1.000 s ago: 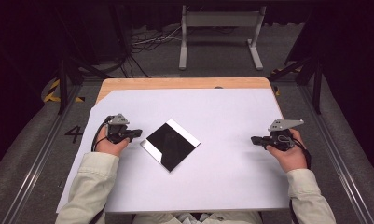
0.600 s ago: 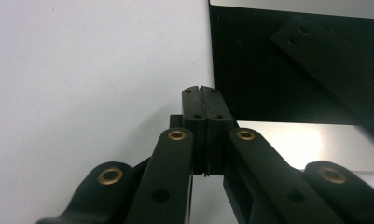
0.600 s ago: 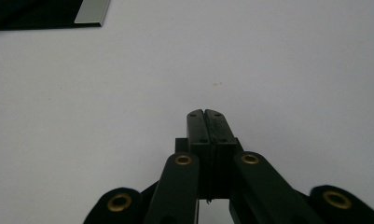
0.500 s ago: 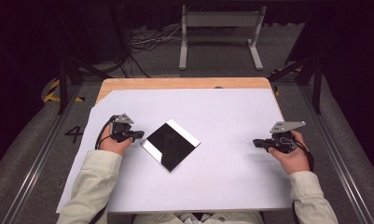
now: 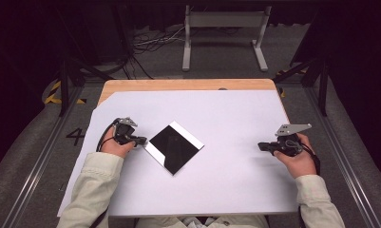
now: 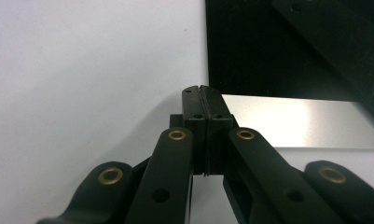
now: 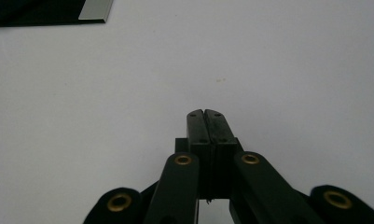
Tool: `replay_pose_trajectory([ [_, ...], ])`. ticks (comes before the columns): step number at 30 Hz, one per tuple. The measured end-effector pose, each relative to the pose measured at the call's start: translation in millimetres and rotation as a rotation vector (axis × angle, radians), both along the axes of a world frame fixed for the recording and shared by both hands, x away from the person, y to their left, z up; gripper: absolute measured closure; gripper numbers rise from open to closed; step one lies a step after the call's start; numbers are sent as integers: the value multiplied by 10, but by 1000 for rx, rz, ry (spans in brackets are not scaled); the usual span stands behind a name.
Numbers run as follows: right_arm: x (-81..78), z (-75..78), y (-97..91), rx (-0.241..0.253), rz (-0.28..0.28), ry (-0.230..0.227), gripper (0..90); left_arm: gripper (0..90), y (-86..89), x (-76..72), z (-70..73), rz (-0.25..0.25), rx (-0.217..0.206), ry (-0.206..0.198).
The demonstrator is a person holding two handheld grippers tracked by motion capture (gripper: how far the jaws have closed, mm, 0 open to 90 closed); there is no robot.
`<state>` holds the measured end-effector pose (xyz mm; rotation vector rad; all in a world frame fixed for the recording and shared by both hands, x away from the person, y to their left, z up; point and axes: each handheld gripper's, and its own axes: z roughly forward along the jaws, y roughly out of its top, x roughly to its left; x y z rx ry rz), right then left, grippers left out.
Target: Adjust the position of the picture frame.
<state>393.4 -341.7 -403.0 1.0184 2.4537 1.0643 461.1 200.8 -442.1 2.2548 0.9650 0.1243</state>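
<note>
Nothing has really shifted since the earlier frames: both hands sit where they were and the black square has not moved.

White sheet (image 5: 235, 185) covers most of the wooden table (image 5: 178, 84), whose bare far edge shows beyond the sheet. Everything below is placed against the black square.

Black square (image 5: 174, 147), a flat glossy panel, lies on the sheet turned like a diamond, with a pale silvery strip along two of its edges. In the left gripper view the dark panel (image 6: 287, 46) fills the upper right and the silvery strip (image 6: 296, 123) runs just under it.

Sleeves next: the left sleeve (image 5: 95, 190) comes in below and to the left of the square, the right sleeve (image 5: 316, 199) well to its right.

Left hand (image 5: 113, 147) rests on the sheet just left of the square's left corner. Right hand (image 5: 300, 159) rests well to the right of the square, far from it.

Left gripper (image 5: 139, 140) points at the square's left corner; its tip is right at the silvery edge, touching or nearly so, cannot tell which. Its jaws are pressed together with nothing between them, seen clearly in its own view (image 6: 204, 95).

Right gripper (image 5: 263, 146) points toward the square across bare sheet, well apart from it. Its jaws are also pressed together, holding nothing (image 7: 204, 119); in its view the square's corner (image 7: 45, 11) sits far off at top left.
</note>
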Motion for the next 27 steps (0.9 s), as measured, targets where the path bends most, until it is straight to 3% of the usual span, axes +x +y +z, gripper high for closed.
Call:
replay_pose_trajectory([
  [7, 5, -3, -5, 0, 2, 6, 900, 900, -58, -33, 16, -74, -1, 42],
  [14, 9, 4, -10, 5, 5, 6, 900, 900, -152, -74, 45, -142, 28, 65],
  [21, 4, 12, -16, 8, 4, 5, 900, 900, -288, -128, 54, -240, 29, 94],
  [27, 2, 16, -18, 8, 1, 3, 900, 900, -403, -183, 54, -288, 34, 88],
])
